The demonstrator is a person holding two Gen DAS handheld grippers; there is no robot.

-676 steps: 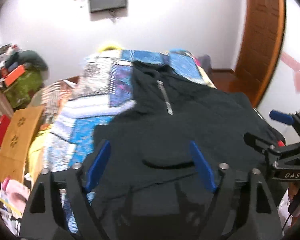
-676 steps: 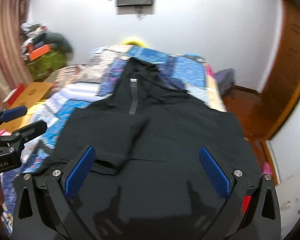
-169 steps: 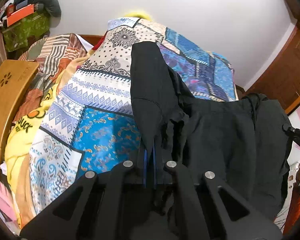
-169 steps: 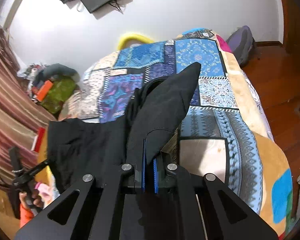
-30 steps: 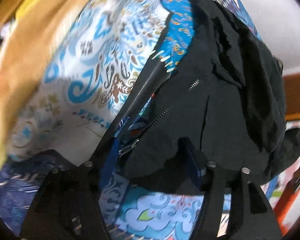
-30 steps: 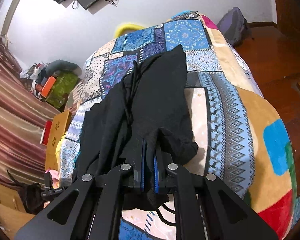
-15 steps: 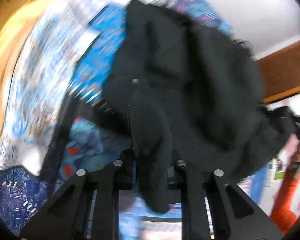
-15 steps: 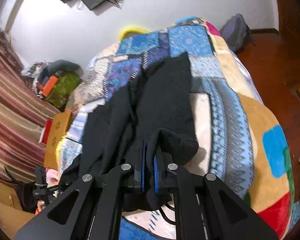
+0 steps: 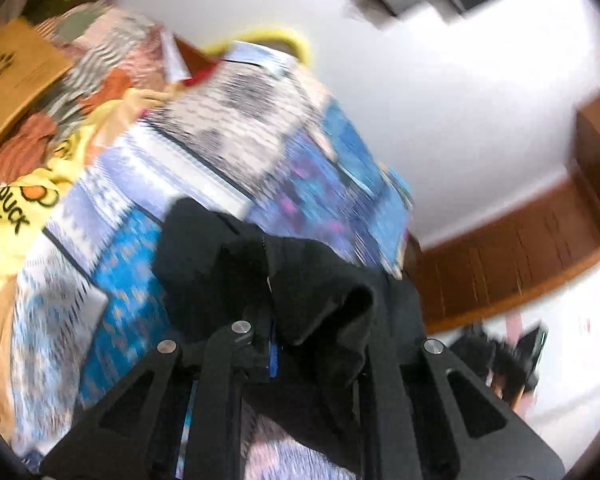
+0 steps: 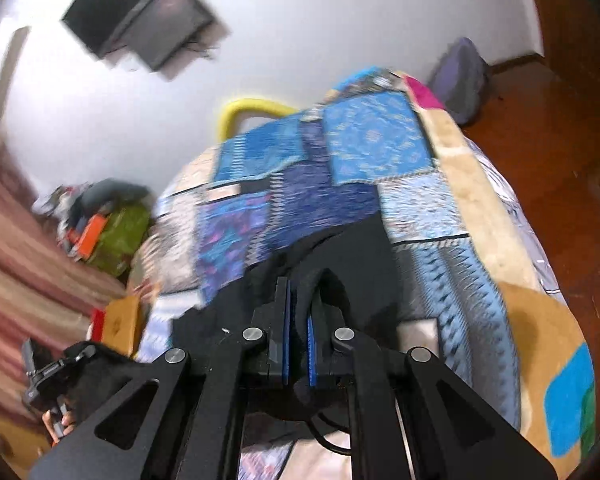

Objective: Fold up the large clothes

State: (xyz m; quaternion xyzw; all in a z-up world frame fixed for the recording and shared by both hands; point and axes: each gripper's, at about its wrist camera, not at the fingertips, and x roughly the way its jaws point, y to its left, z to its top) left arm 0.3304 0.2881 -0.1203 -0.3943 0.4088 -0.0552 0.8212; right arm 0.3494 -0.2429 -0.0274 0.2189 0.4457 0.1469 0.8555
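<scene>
Both views motion-blurred.

One black garment (image 10: 352,264), bunched across the near end of the bed (image 10: 460,184), raised off the patchwork cover and held at two points.

Left gripper (image 9: 300,344): jaws have just been closing, now narrow, black cloth pinched between them and draped over the right-hand finger; one blue pad shows beside the fold.

Right gripper (image 10: 296,344): jaws clamped close on a thick fold of the same garment, two blue pads (image 10: 286,340) pressed against it from either side.

Edges and room: far half of the cover is bare beyond the garment up to the yellow headboard rail (image 10: 244,108). Right side of the bed drops to open wooden floor (image 10: 548,132); one grey-purple bag (image 10: 460,76) sits by the wall. Left side is crowded: a wooden board (image 9: 12,72) and piled fabrics.

Writing: yellow cloth (image 9: 16,208) reads "DUCK"; smaller print beside it unreadable.

One dark screen (image 10: 140,16) on the wall.
</scene>
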